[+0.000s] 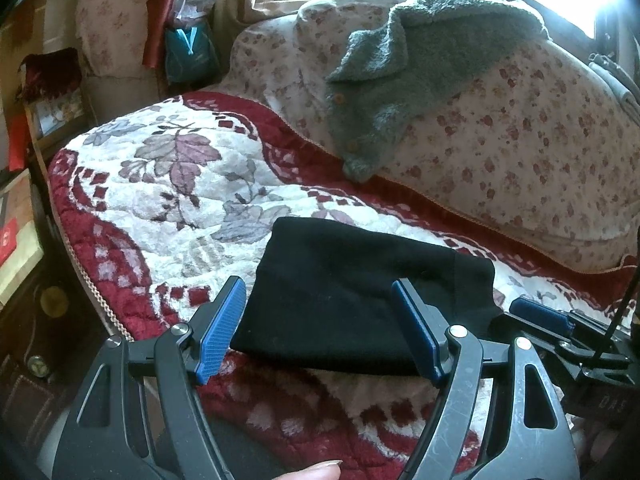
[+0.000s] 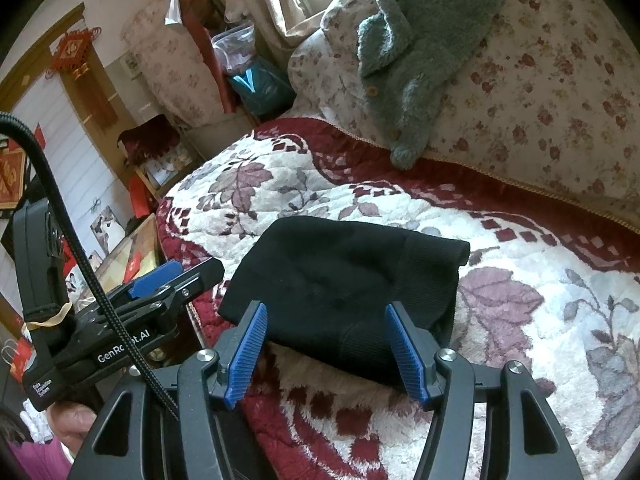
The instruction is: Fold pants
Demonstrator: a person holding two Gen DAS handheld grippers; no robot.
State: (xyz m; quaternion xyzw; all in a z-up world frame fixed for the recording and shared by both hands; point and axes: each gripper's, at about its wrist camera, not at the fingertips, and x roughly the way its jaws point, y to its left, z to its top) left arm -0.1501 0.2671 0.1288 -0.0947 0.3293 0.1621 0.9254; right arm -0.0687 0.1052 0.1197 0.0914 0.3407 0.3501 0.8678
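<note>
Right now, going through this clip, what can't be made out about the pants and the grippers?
- Black pants: near edge hidden behind the left gripper; in the right wrist view, behind the right gripper.
- Fold layers: too dark to count in either view.
- Right gripper, left wrist view: cut off by the frame edge.

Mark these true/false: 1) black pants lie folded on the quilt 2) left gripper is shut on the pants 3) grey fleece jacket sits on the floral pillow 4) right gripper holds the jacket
1) True: the black pants lie as a compact bundle on the quilt.
2) False: the left gripper is open, gripping nothing.
3) True: the grey fleece jacket drapes over the floral pillow.
4) False: the right gripper is open, near the pants, far from the jacket.
</note>
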